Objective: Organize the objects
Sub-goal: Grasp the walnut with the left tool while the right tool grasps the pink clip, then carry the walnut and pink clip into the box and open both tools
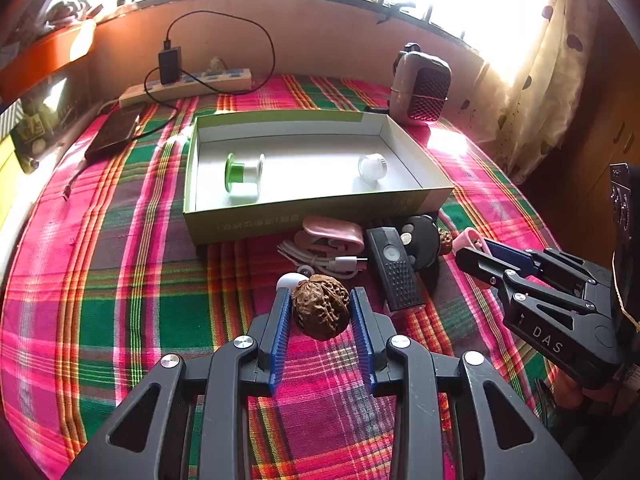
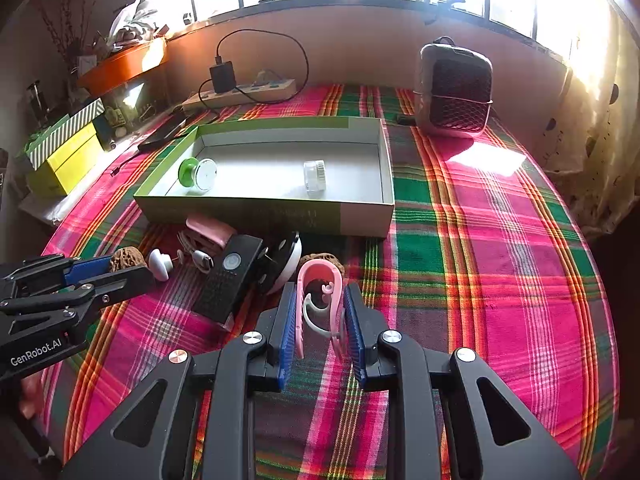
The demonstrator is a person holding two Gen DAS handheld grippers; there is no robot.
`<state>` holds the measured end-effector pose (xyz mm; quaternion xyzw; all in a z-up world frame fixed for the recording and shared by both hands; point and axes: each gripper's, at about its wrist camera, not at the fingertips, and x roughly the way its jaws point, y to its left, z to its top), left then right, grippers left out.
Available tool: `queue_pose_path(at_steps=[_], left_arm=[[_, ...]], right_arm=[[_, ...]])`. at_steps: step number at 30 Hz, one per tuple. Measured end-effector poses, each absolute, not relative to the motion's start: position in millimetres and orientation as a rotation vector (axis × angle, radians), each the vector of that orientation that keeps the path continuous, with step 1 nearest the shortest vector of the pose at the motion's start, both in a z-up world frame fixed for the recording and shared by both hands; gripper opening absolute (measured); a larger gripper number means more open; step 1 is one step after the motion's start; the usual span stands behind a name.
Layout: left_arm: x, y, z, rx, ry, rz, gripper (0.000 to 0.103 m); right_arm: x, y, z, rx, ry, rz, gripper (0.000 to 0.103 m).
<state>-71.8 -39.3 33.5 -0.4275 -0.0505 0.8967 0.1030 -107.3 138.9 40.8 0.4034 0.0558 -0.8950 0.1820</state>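
My left gripper (image 1: 322, 304) is shut on a brown walnut (image 1: 320, 306), held just above the plaid cloth; it also shows in the right wrist view (image 2: 126, 262). My right gripper (image 2: 320, 308) is shut on a pink clip (image 2: 320, 304), near the pile in front of the box; the clip also shows in the left wrist view (image 1: 470, 238). The open green box (image 1: 304, 216) (image 2: 360, 216) holds a green spool (image 1: 244, 172) (image 2: 198, 174) and a small clear jar (image 1: 372, 166) (image 2: 314, 176).
In front of the box lie a pink case (image 1: 332, 234), a white cable (image 1: 320, 264), a black remote (image 1: 394, 268) (image 2: 230, 276), a black-and-white round item (image 2: 284, 260), a white knob (image 2: 160, 264) and a second walnut (image 2: 320, 260). A speaker (image 2: 456, 92), power strip (image 2: 240, 94) and phone (image 1: 114, 132) stand farther back.
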Motion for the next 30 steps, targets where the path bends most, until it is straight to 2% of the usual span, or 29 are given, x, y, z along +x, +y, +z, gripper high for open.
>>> queue_pose_path(at_steps=[14,30], left_arm=[[-105,-50,57,-1.203,-0.128,2.682,0.028],[-175,-69,57,-1.236,-0.086,2.727,0.028]], right_arm=[[-134,131,65,1.072,0.132,-2.502,0.024],[-199,96,74,1.09,0.078,-2.432,0.024]])
